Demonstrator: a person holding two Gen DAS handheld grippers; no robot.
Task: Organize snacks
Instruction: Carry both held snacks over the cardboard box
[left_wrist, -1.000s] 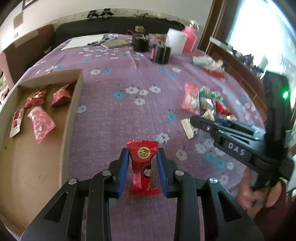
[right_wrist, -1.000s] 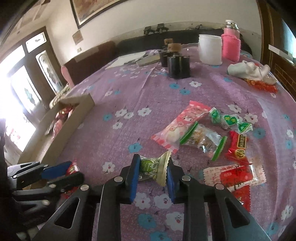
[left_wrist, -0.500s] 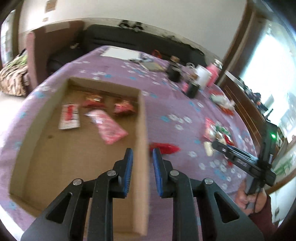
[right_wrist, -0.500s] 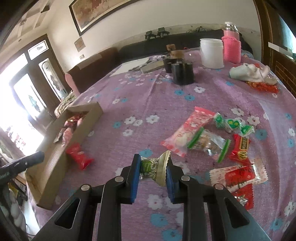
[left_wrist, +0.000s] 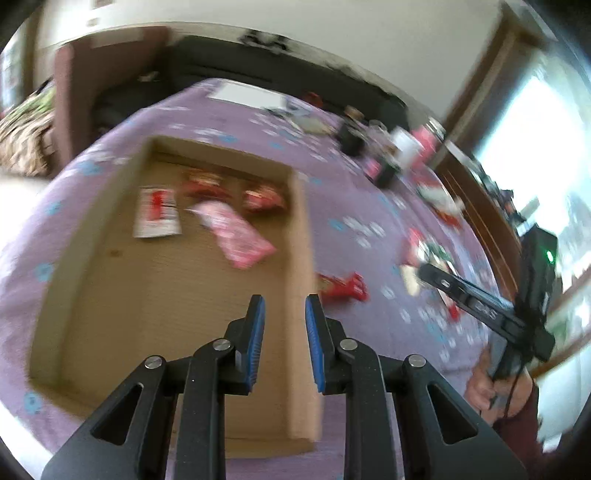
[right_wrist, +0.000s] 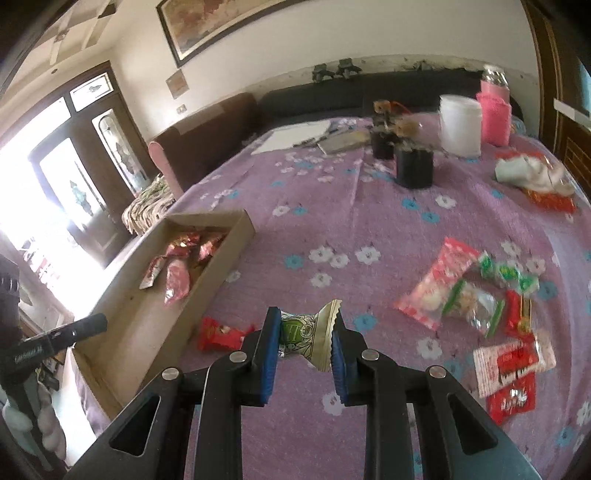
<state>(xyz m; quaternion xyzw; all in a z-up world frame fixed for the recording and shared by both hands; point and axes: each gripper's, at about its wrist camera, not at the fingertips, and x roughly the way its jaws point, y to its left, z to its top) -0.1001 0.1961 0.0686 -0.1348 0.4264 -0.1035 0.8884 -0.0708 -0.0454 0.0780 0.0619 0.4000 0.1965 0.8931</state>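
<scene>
The right gripper (right_wrist: 303, 341) grips a green sweet (right_wrist: 308, 338). The left gripper (left_wrist: 284, 339), fingers nearly closed and empty, hangs over the box (left_wrist: 295, 332) wall. A red packet (left_wrist: 341, 286) lies on the bed (right_wrist: 369, 221) just right of the box.

Our left tongs (left_wrist: 283, 325) and right tongs (right_wrist: 305, 342) share one build: black angular arms, each with silver round screws, ending in blue ribbed pads (left_wrist: 255, 332). Seen from the left, the right unit's body shows white lettering and a small green light. We wear a dark red sleeve (left_wrist: 524, 435).
</scene>
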